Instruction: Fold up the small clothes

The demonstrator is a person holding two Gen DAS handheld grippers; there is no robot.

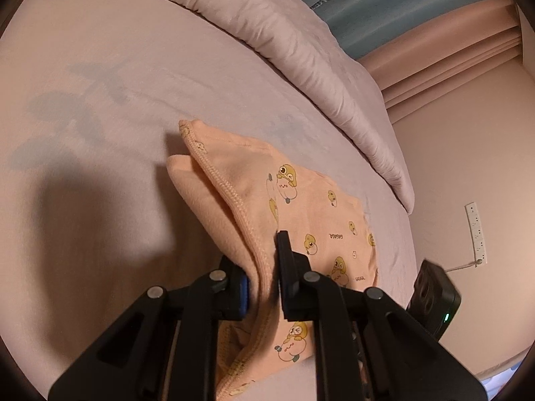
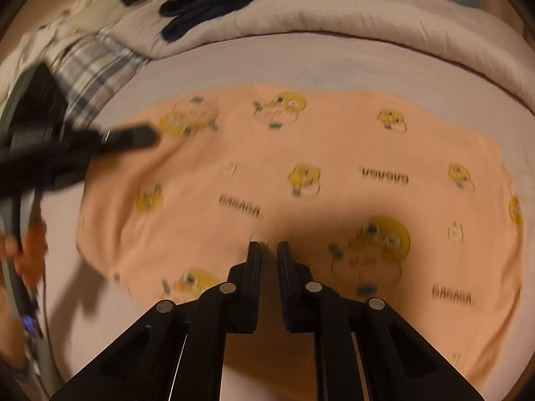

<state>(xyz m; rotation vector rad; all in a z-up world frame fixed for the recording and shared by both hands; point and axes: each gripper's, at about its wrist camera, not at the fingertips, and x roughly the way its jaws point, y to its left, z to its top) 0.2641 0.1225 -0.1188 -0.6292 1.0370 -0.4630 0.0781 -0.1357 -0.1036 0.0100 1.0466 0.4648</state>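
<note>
An orange garment (image 1: 317,207) printed with yellow ducks lies on the pale bed sheet (image 1: 100,100). My left gripper (image 1: 260,254) is shut on its stitched hem and holds that edge raised in a fold. In the right wrist view the garment (image 2: 334,153) spreads flat and blurred. My right gripper (image 2: 267,244) stands at its near edge, jaws nearly together with cloth in the narrow gap. The left gripper (image 2: 133,138) shows at the left as a black blur, held by a hand (image 2: 30,250). The right gripper's black body (image 1: 434,297) sits at the bed's right edge.
A rolled pale quilt (image 2: 334,20) runs along the far side of the bed. Dark clothes (image 2: 207,6) and a plaid cloth (image 2: 93,63) lie at the back left. A white power strip (image 1: 476,234) hangs on the wall beyond the bed's edge.
</note>
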